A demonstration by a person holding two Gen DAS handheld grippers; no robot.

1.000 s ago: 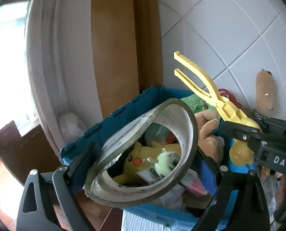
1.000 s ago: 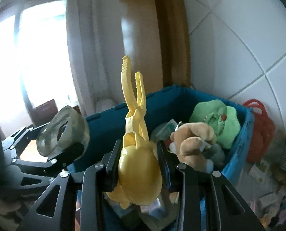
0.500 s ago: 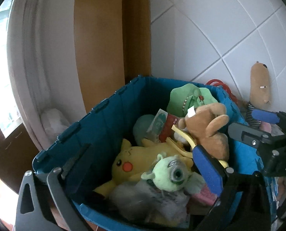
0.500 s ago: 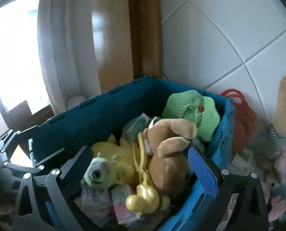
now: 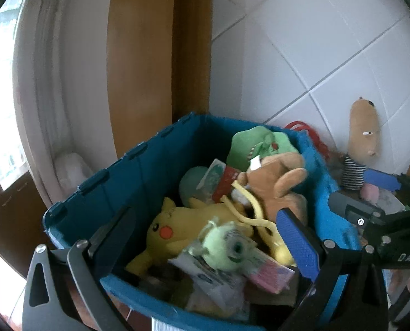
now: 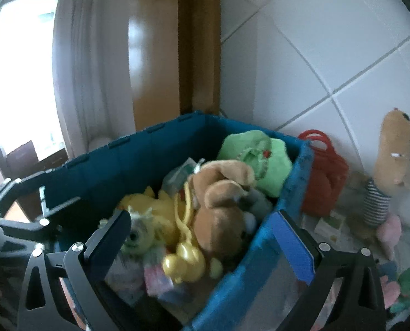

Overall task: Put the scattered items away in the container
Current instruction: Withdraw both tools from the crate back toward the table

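- Both grippers have let go since a second ago: the grey ring the left one carried is out of its jaws and I can't pick it out now, and the yellow tongs (image 6: 184,251) that the right one clamped now lie in the blue crate (image 5: 116,184).
- My left gripper (image 5: 202,244) stands released, jaws wide, nothing between the pads, hovering over the crate's near corner.
- My right gripper (image 6: 202,244) is likewise wide and empty, over the crate's near-right corner; its blue pad shows against the crate wall.
- Tongs rest on top of the pile, bulb end toward me, arms running up between the yellow plush (image 5: 182,224) and the brown plush (image 6: 221,207).
- Also in the crate: small green one-eyed plush (image 5: 222,249) at the front, green plush (image 6: 256,160) at the far corner, some flat packets near the front edge.
- Crate looks close to full; pile sits about level with the rim.
- Not yet tidied, on the floor right of the crate: red basket (image 6: 325,179) just beside the crate wall, tall tan plush in a striped top (image 6: 392,162) leaning on the tiled wall, pink plush (image 6: 389,230) near its base, plus small cards and bits too blurred to name.
- My read: this drop is done, several floor items left; the right-side clutter is the obvious next target.
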